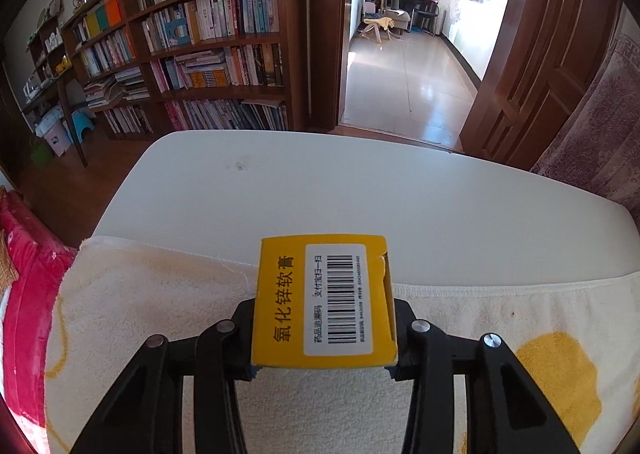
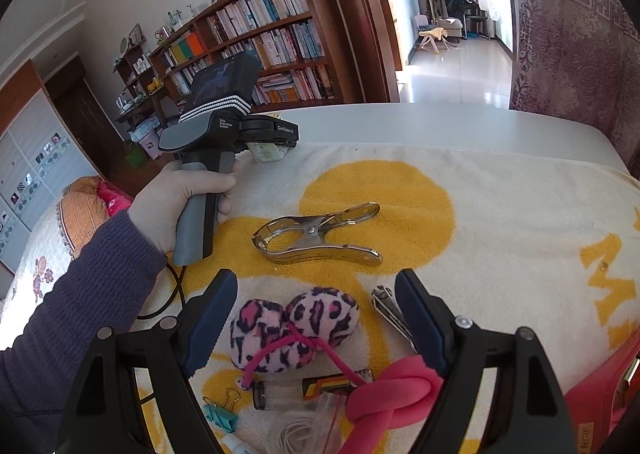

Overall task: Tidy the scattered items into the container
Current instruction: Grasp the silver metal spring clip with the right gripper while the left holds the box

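Left wrist view, nearest: left gripper (image 1: 322, 368), black linkage arms filling the bottom of the frame, clamped tight on a yellow ointment box (image 1: 325, 300).
Grip: the box sits squeezed between both fingers at its near end, barcode label facing up, far end sticking out forward over the towel edge.
Underneath: cream towel with yellow print (image 1: 160, 314), spread on a white table (image 1: 320, 182).
Beyond: loaded bookshelf (image 1: 200, 42) and an open doorway (image 1: 404, 54) onto a tiled room.

Right wrist view, nearest: right gripper (image 2: 316, 320), fingers spread wide, blue pads showing, holding nothing.
Between the fingers: leopard-print pompom hair tie (image 2: 294, 328) lying on the towel, its pink cord running back toward the camera; no pad touches it.
Right finger: nail clipper (image 2: 390, 314) lies just beside it, partly hidden; a pink knotted band (image 2: 390, 398) sits close below.
Low in frame: clear vial (image 2: 280, 394), teal binder clip (image 2: 220, 412), small plastic bag with a coiled white string (image 2: 298, 430).
Further out: metal spring clamp (image 2: 318, 234), lying flat on the yellow patch.
Left side: gloved left hand (image 2: 180, 194) gripping the other handle, raised above the towel; a pale box shows under its front end.
Container: not identifiable in either view.
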Available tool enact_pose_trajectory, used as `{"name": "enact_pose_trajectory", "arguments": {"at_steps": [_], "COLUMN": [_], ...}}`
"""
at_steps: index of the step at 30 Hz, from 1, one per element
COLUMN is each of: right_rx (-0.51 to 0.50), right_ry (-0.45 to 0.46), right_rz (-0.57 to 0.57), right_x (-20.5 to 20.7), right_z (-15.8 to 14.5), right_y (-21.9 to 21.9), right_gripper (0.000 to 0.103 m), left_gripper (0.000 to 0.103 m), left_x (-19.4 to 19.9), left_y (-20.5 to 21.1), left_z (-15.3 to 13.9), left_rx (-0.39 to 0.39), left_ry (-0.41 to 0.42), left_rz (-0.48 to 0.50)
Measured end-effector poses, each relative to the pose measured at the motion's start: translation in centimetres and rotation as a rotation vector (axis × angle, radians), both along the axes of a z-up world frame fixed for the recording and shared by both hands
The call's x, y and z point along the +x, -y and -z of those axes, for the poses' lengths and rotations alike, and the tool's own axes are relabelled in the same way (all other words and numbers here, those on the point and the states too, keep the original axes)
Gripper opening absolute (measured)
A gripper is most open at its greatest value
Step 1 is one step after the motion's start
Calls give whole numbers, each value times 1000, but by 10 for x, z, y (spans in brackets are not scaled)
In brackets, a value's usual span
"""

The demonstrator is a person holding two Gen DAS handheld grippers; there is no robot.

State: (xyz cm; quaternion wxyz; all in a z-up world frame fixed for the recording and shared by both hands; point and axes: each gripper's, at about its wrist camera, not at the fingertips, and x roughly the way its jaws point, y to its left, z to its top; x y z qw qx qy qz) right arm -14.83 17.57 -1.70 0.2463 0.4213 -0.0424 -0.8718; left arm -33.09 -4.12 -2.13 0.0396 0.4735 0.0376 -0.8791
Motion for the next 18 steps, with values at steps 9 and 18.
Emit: {"name": "enact_pose_trajectory", "arguments": {"at_steps": [9, 18], "right_rx": [74, 232], "right_ry": [111, 216], "right_rz": [-102, -173], "right_x": [-48, -73], "right_z": [22, 38], "right_y": [48, 91], "right_gripper": [84, 86], "left_gripper": [46, 46], "left_x": [29, 49], "left_y": [15, 30], "left_z": [-28, -34], "left_rx": [10, 15], "left_ry": [-64, -70], "left_rz": [11, 0]}}
